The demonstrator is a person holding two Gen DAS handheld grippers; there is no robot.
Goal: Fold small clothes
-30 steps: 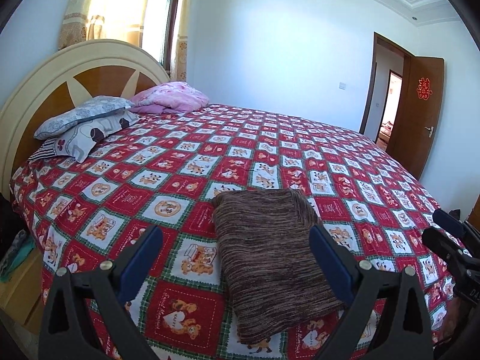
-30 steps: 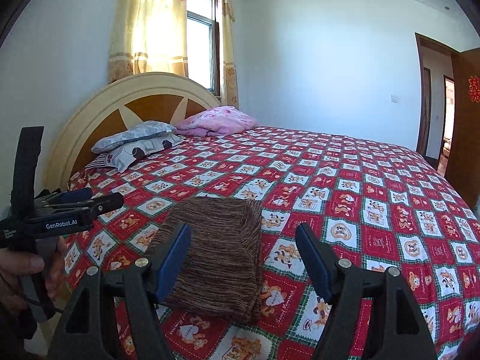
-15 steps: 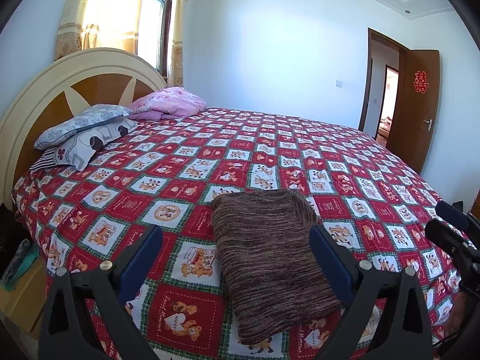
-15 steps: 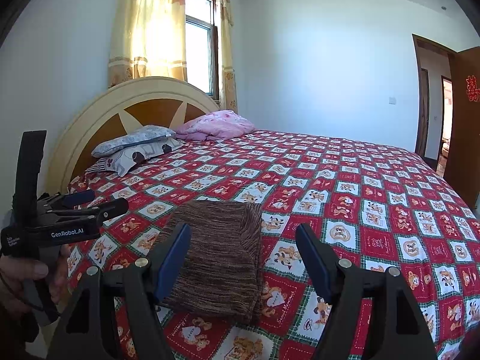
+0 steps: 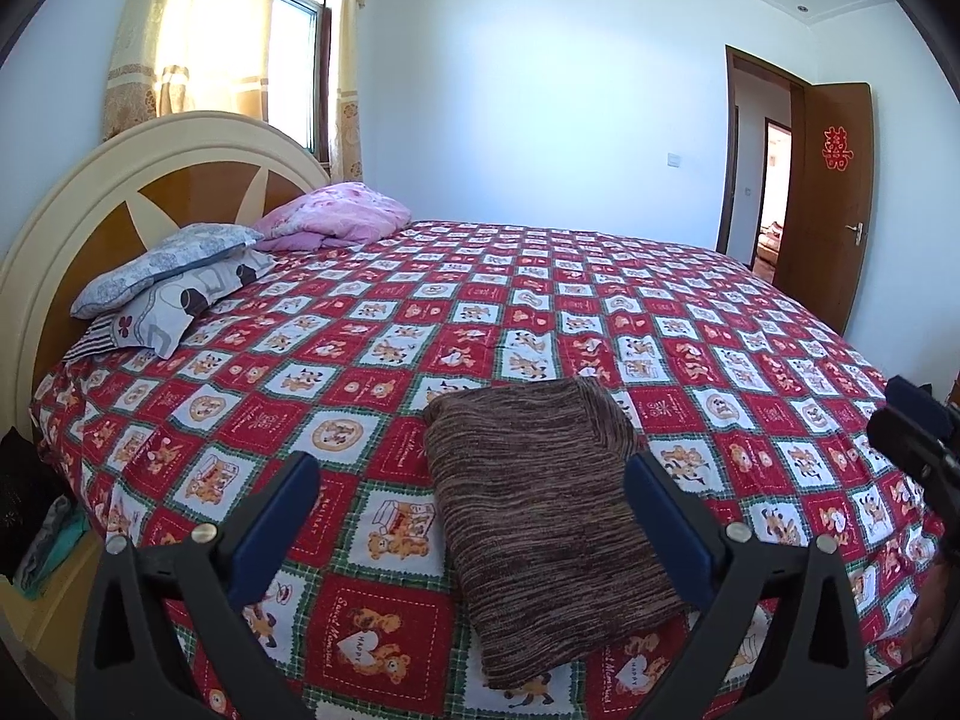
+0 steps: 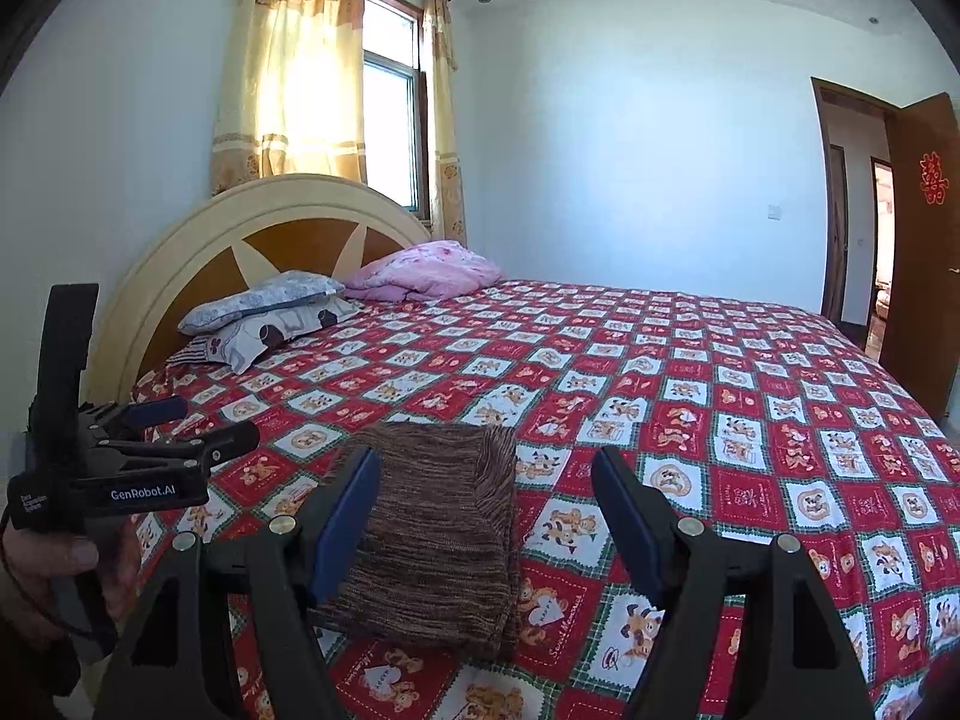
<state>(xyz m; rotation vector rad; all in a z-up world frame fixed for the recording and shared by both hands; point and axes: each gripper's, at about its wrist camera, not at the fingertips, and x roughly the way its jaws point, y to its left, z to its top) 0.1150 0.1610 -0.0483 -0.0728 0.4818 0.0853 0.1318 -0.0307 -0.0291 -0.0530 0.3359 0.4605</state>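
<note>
A folded brown sweater lies on the red bedspread, lower centre of frame; the left gripper and right gripper both gape wide, holding nothing

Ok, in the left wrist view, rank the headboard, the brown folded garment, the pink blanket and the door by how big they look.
1. headboard
2. brown garment, though it lies nearest the camera, which inflates it
3. door
4. pink blanket

Garment versus headboard is close, so unsure.
</note>
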